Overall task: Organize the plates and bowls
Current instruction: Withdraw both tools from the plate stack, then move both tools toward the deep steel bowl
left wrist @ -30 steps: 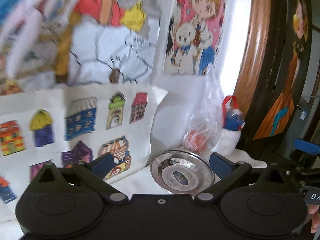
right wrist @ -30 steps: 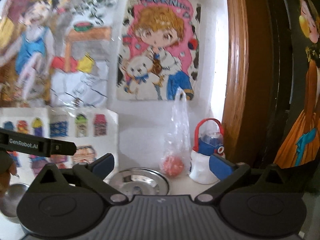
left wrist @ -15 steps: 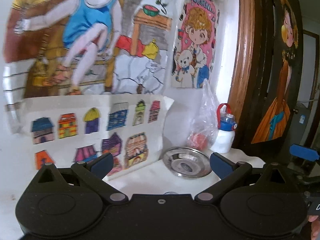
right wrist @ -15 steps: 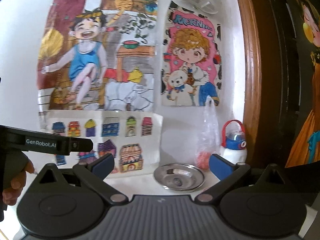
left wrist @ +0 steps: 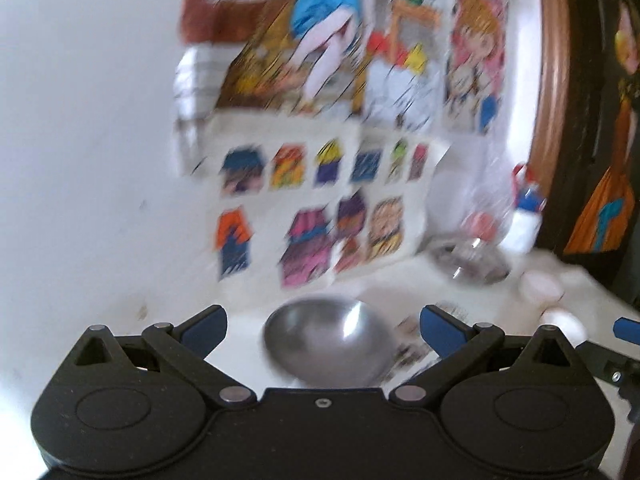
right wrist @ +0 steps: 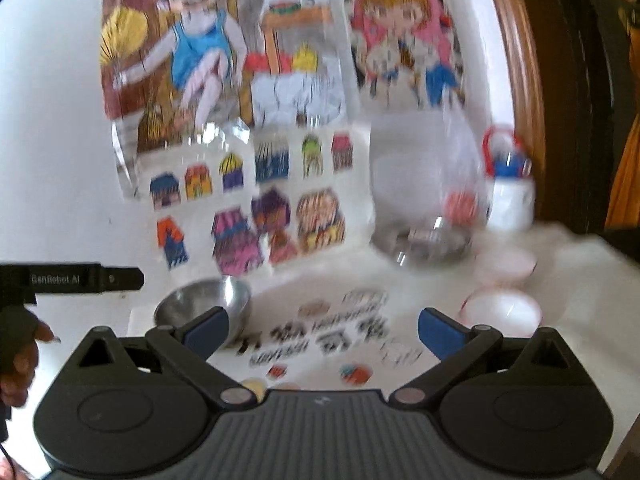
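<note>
- Both views are smeared by motion blur; fine detail is unreadable.
- Steel bowl (left wrist: pixel 326 342): its near rim is hidden behind the left tongs (left wrist: pixel 322 326) body.
- In the right wrist view, the same steel bowl (right wrist: pixel 202 306) is partly covered by a blue fingertip (right wrist: pixel 208 326).
- Steel plate (right wrist: pixel 420 246): contents cannot be resolved.
- Printing on the tabletop (right wrist: pixel 580 280) mat: illegible.
- Plastic bag (right wrist: pixel 460 184): outline too blurred to trace; a red item inside cannot be identified.
- White bowls (right wrist: pixel 502 310): rim markings indistinct.
- Hand (right wrist: pixel 18 360): cut off by the left edge.

Both grippers are held level with jaws spread wide and nothing between them: left gripper (left wrist: pixel 322 330), right gripper (right wrist: pixel 322 330). A hand (right wrist: pixel 18 354) grips the left one's handle.
</note>
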`<action>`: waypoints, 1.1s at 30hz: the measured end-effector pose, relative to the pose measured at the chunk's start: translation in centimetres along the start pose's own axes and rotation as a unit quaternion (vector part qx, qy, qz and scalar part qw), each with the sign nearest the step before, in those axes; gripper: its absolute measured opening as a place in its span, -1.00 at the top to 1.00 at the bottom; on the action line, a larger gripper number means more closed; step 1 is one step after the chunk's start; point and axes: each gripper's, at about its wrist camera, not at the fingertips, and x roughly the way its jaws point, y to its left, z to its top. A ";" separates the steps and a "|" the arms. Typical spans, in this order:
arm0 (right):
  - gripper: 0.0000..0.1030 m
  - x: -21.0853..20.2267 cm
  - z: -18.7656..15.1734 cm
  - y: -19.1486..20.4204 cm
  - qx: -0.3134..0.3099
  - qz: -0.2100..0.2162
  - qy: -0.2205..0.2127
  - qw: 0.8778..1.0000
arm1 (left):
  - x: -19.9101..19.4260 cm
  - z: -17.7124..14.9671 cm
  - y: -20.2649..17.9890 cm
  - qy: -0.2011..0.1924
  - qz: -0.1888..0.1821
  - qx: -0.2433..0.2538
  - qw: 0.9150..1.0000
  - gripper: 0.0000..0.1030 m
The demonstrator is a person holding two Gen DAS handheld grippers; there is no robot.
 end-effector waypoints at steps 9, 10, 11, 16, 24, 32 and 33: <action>-1.00 5.8 1.5 1.5 0.056 0.001 0.079 0.995 | 3.6 -2.5 4.2 0.055 0.021 -0.034 0.998 -0.99; -1.00 6.5 1.7 1.7 0.062 0.002 0.084 0.995 | 4.1 -2.5 4.5 0.057 0.023 -0.038 0.997 -0.99; -1.00 7.2 1.8 1.9 0.067 0.004 0.088 0.994 | 4.7 -2.6 4.9 0.059 0.025 -0.042 0.997 -0.99; -1.00 11.0 1.9 3.5 0.078 0.015 0.100 0.992 | 7.0 -2.4 5.9 0.068 0.025 -0.051 0.996 -0.99; -0.92 14.3 0.8 3.5 0.104 0.003 0.108 0.989 | 10.0 -2.3 7.0 0.087 0.022 -0.086 0.992 -0.98; -0.80 15.4 0.5 3.7 0.104 0.015 0.117 0.988 | 10.5 -2.5 6.9 0.080 0.029 -0.084 0.993 -0.88; -0.77 15.6 0.5 3.7 0.103 0.018 0.117 0.988 | 10.5 -2.5 6.9 0.081 0.032 -0.082 0.993 -0.84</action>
